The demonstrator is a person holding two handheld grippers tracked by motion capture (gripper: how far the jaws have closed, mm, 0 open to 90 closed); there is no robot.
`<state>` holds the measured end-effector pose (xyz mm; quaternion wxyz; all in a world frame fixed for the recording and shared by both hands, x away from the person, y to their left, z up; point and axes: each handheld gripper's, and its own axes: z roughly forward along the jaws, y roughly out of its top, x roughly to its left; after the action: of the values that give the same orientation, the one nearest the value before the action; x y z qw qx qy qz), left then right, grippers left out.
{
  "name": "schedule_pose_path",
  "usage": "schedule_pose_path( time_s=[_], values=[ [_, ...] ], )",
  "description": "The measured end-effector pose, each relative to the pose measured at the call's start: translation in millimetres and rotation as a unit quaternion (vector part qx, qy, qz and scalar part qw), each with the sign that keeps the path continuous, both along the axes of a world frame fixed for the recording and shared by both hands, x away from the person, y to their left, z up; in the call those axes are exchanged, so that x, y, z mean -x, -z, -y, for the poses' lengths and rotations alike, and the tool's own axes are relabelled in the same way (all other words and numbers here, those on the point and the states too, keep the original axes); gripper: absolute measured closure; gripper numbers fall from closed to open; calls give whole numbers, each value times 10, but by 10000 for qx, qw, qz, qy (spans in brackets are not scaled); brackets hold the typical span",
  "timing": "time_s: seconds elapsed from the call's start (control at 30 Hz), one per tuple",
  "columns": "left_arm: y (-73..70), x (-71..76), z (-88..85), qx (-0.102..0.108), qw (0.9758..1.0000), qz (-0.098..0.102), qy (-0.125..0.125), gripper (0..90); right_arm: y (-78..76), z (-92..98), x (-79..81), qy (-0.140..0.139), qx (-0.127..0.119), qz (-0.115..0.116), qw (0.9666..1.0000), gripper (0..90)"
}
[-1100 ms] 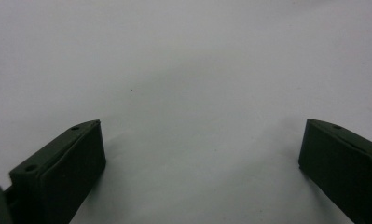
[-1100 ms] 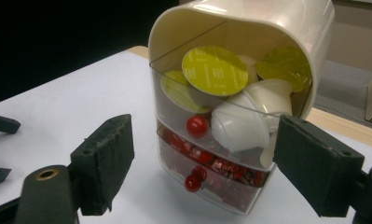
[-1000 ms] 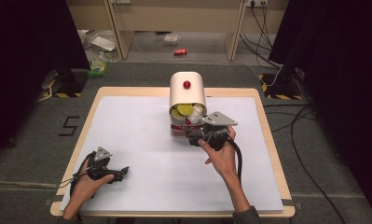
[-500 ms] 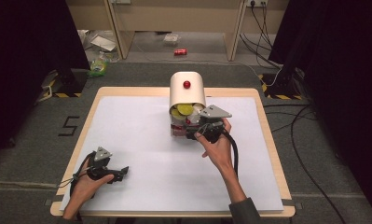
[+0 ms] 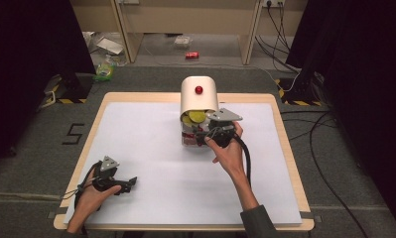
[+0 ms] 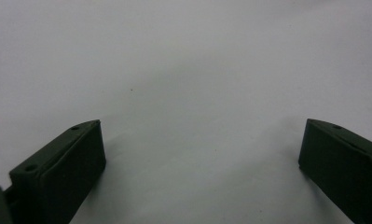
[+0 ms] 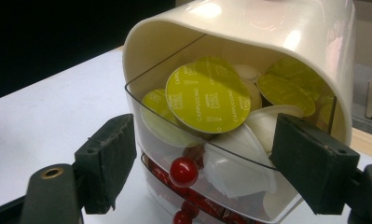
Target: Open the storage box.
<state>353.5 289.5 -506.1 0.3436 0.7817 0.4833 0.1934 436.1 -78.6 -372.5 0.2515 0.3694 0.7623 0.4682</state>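
A cream capsule dispenser (image 5: 199,94) with a red button on its top stands at the far middle of the white table (image 5: 146,148). Its clear upper drawer (image 7: 169,133) holds yellow-green capsules (image 7: 207,98) and white ones. A red knob (image 7: 183,171) sits on the drawer front, with a second one below it. My right gripper (image 7: 204,154) faces this front; its jaws have just been closing and stand on either side of the knob without touching it. My left gripper (image 5: 128,182) rests open at the near left over bare table (image 6: 193,93), with nothing between its fingers.
The table's wooden edge (image 5: 285,148) runs close to the right of my right hand. Cables (image 5: 309,119) lie on the carpet to the right. On the floor behind the table are a red can (image 5: 192,55) and some litter.
My right gripper has moved a little up and to the left, closer to the dispenser's front. The left gripper has stayed still.
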Motion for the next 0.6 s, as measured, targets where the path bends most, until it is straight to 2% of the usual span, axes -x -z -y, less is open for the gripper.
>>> schedule_pose_path(
  time_s=[0.6],
  values=[
    [0, 0, 0, 0, 10000, 1, 0, 0, -57, 48, 103, -150, 255, -134, 9995, 225]
  ],
)
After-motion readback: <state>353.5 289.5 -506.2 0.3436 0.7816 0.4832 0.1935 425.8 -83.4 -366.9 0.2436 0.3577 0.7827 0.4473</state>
